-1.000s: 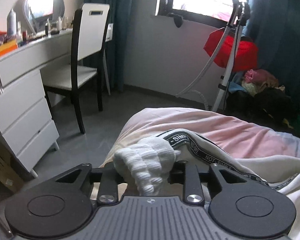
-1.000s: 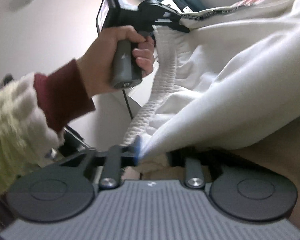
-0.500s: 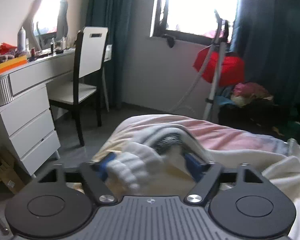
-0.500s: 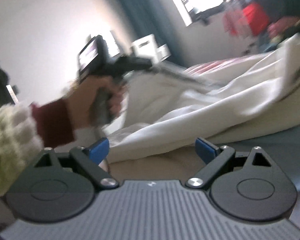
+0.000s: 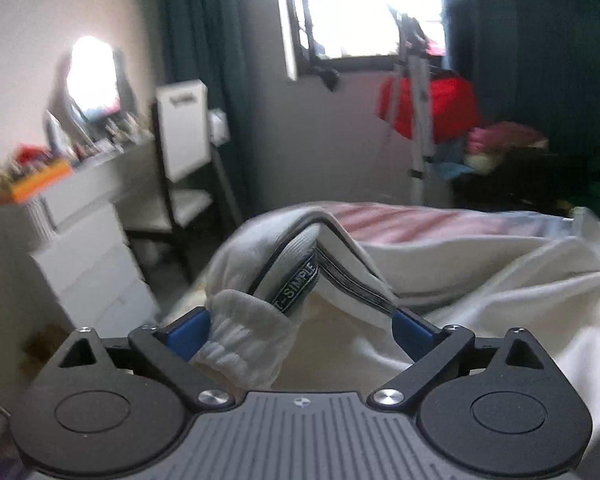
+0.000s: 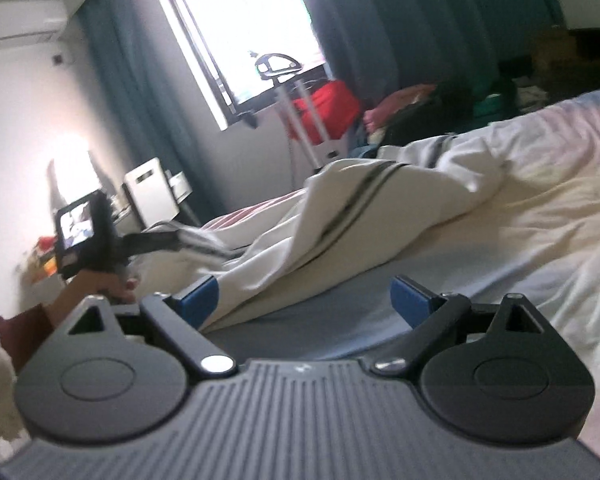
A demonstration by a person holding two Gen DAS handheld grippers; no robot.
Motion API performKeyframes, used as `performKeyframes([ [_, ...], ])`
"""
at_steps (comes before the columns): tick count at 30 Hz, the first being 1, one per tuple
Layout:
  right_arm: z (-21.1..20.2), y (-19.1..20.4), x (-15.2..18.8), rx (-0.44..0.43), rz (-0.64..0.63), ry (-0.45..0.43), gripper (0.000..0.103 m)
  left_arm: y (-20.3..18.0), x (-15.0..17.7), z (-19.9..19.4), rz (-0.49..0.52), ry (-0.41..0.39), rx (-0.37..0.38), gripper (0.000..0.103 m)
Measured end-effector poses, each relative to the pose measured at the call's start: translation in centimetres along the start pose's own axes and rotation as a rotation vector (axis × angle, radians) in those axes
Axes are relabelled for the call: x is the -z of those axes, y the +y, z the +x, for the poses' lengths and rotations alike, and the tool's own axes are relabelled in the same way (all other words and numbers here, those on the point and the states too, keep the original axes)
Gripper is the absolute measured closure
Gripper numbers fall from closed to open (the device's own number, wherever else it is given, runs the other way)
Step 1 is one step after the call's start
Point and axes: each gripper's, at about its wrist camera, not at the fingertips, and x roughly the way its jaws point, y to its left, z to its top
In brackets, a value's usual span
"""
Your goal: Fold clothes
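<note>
Both views are motion-blurred, so small items on the white dresser [image 5: 88, 216] at the far left cannot be told apart. The lettering on the garment's trim is only partly readable. In the right wrist view, the person's left hand [image 6: 96, 284] is half hidden behind the near gripper body, and the tips of the left gripper [image 6: 172, 238] are lost in blur against the cloth, so contact there cannot be told from that view.

A white garment with dark striped trim [image 6: 360, 216] lies crumpled on a pale bed [image 6: 540, 208], stretching from near left toward the far right. Beyond the bed stand a white chair [image 5: 182, 132], a bright window [image 5: 360, 8] with dark curtains, a metal stand [image 5: 416, 120] draped with red cloth, and a heap of clothes at the far right.

The left gripper [image 5: 300, 320] is spread wide; a ribbed white cuff [image 5: 248, 336] of the garment rests against its left blue finger, and a trimmed fold arches between the two fingers, unpinched. The right gripper [image 6: 306, 296] is also released, jaws wide; the garment's near edge lies just beside its left finger, above grey-blue sheet.
</note>
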Motion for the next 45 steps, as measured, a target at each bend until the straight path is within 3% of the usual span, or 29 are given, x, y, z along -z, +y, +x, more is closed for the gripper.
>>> performKeyframes([
  [3,1.1,-2.5,-0.7,0.007,0.042,-0.004,0.009,0.1,-0.3,1.7,0.002,0.011,-0.087,0.012],
  [6,2.1,-5.1,-1.3,0.032,0.079,-0.014,0.009,0.2,-0.5,3.5,0.005,0.023,-0.174,0.028],
  [8,2.2,-6.9,-1.5,0.051,0.107,-0.01,0.009,0.3,-0.7,4.6,0.006,0.03,-0.232,0.061],
  [13,4.0,-9.5,-1.1,0.072,0.215,0.052,0.009,2.3,-2.2,8.6,-0.002,0.055,-0.294,0.067],
  [21,7.9,-8.5,-0.6,0.108,0.121,0.08,0.009,4.7,-3.6,15.0,0.027,0.116,-0.32,0.061],
  [24,9.0,-7.9,-0.2,0.128,0.083,0.088,0.009,4.6,-3.0,15.5,0.022,0.111,-0.321,0.046],
  [26,9.5,-7.5,-0.2,0.12,0.06,0.092,0.009,5.3,-2.9,15.2,-0.003,0.119,-0.323,0.017],
  [33,8.9,-5.1,-0.3,0.102,-0.039,0.03,0.009,8.4,-2.8,11.7,-0.065,0.145,-0.271,0.006],
  [37,7.1,-4.2,-0.6,0.087,-0.065,0.004,0.009,8.0,-2.6,6.8,-0.108,0.128,-0.188,0.006],
  [41,5.0,-3.7,-1.1,0.094,-0.088,-0.04,0.009,4.6,-2.7,2.2,-0.065,0.077,-0.097,0.005],
  [45,2.8,-4.3,-1.6,0.097,-0.065,-0.074,0.009,-1.0,-2.6,-0.6,-0.086,0.049,0.065,0.005],
])
